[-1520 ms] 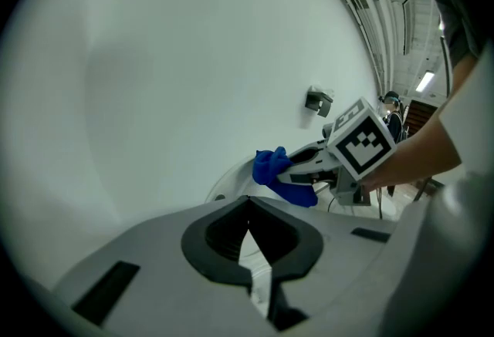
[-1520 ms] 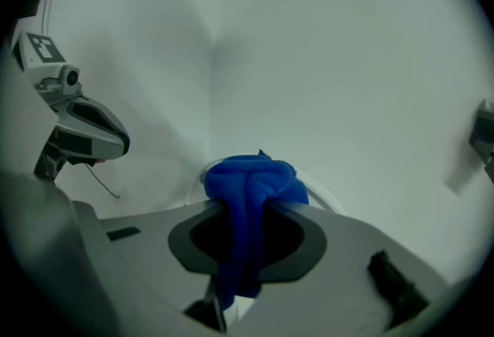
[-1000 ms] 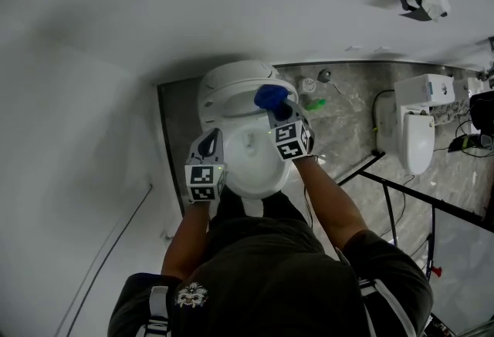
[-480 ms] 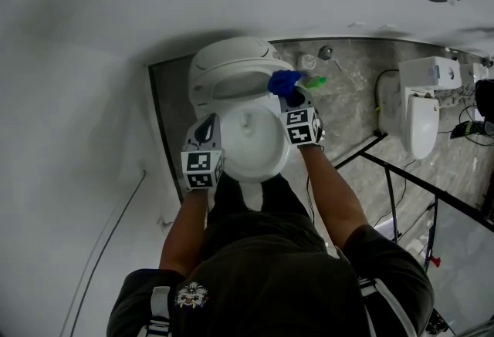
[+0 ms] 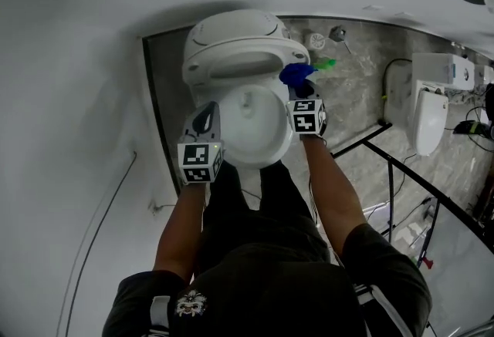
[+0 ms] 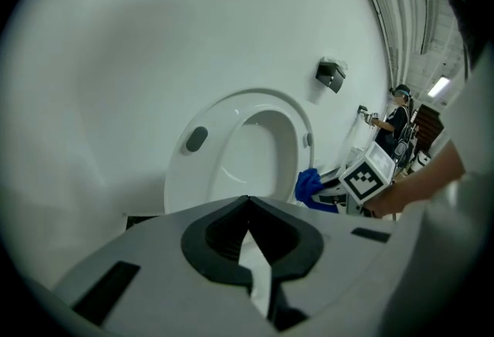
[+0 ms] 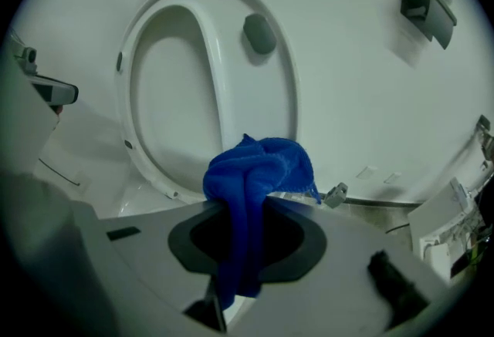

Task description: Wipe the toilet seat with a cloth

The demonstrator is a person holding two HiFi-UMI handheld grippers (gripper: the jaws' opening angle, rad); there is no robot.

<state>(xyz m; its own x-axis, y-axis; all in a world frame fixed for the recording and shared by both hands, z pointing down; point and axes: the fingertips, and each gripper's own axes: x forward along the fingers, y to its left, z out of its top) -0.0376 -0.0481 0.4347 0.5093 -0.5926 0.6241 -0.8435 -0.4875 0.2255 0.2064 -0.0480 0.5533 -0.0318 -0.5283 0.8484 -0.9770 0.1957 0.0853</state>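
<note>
Left gripper (image 6: 247, 203): fingers together, I see nothing held.
Right gripper (image 7: 244, 212): fingers clamped on blue cloth (image 7: 258, 166).
Hidden: cloth contact with toilet seat (image 7: 287, 96) unclear.

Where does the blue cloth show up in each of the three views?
Head view: blue cloth just right of centre, at the right edge of the toilet.
Left gripper view: right of centre, low beside the seat.
Right gripper view: bottom centre, pinched in the right claw.
Shared landmark: the raised toilet seat.
</note>
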